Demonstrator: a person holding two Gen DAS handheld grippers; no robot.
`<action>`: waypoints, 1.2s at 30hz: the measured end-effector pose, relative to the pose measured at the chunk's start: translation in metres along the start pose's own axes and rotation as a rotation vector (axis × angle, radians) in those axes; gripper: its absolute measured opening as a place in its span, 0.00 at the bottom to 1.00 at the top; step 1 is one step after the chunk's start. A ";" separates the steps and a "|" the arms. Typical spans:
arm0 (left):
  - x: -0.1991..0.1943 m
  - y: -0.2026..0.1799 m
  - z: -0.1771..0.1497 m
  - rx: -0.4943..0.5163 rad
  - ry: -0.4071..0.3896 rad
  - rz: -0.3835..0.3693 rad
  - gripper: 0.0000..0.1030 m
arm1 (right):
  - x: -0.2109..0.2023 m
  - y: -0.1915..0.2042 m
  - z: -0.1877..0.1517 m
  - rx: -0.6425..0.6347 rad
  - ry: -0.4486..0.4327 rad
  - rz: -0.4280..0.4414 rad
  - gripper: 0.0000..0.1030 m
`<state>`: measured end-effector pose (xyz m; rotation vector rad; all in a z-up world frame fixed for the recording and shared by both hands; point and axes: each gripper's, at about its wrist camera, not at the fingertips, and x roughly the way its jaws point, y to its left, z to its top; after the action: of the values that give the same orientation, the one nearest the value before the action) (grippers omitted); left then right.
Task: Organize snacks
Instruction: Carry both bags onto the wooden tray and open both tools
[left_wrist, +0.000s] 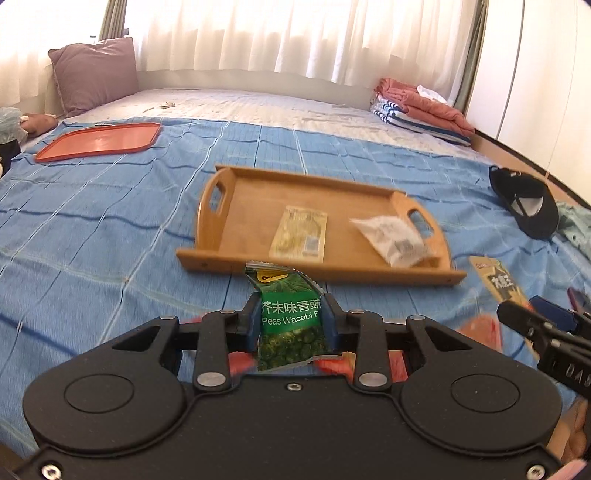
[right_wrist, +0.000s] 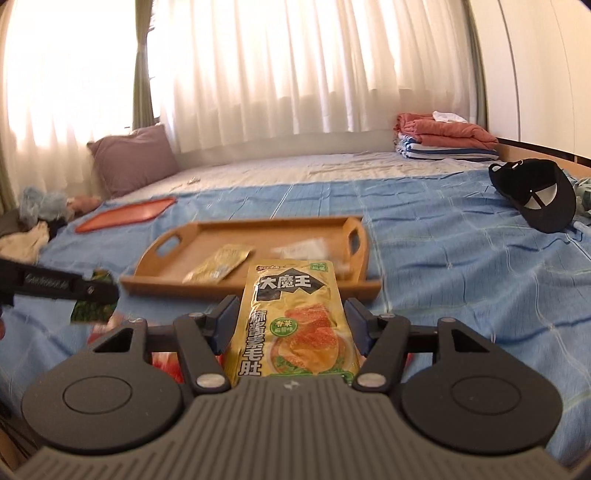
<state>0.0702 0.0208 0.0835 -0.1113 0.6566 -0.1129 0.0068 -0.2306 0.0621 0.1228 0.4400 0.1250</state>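
My left gripper (left_wrist: 290, 308) is shut on a green wasabi peas packet (left_wrist: 290, 317) and holds it above the blue bedspread, just short of the wooden tray (left_wrist: 240, 206). My right gripper (right_wrist: 291, 317) is shut on a yellow snack pouch (right_wrist: 291, 325), also held in front of the tray (right_wrist: 192, 243). The tray holds a yellow-green packet (left_wrist: 300, 233) and a white packet (left_wrist: 393, 234). The yellow pouch shows at the right in the left wrist view (left_wrist: 496, 282). The green packet shows at the left in the right wrist view (right_wrist: 92, 306).
A red tray lid (left_wrist: 99, 140) lies at the far left of the bed. A black cap (left_wrist: 524, 201) lies at the right. Folded towels (left_wrist: 424, 107) sit at the back right, a purple pillow (left_wrist: 94, 74) at the back left. Red packets (right_wrist: 166, 363) lie under the grippers.
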 end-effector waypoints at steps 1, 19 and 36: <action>0.002 0.002 0.007 -0.002 0.001 -0.003 0.31 | 0.004 -0.002 0.008 0.006 -0.001 0.000 0.63; 0.109 0.007 0.111 0.083 0.101 -0.087 0.31 | 0.133 -0.019 0.098 0.054 0.196 0.038 0.63; 0.215 0.028 0.112 0.090 0.183 -0.066 0.31 | 0.231 -0.003 0.090 -0.073 0.355 0.000 0.63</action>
<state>0.3102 0.0262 0.0379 -0.0360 0.8298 -0.2178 0.2532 -0.2082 0.0462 0.0276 0.7891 0.1637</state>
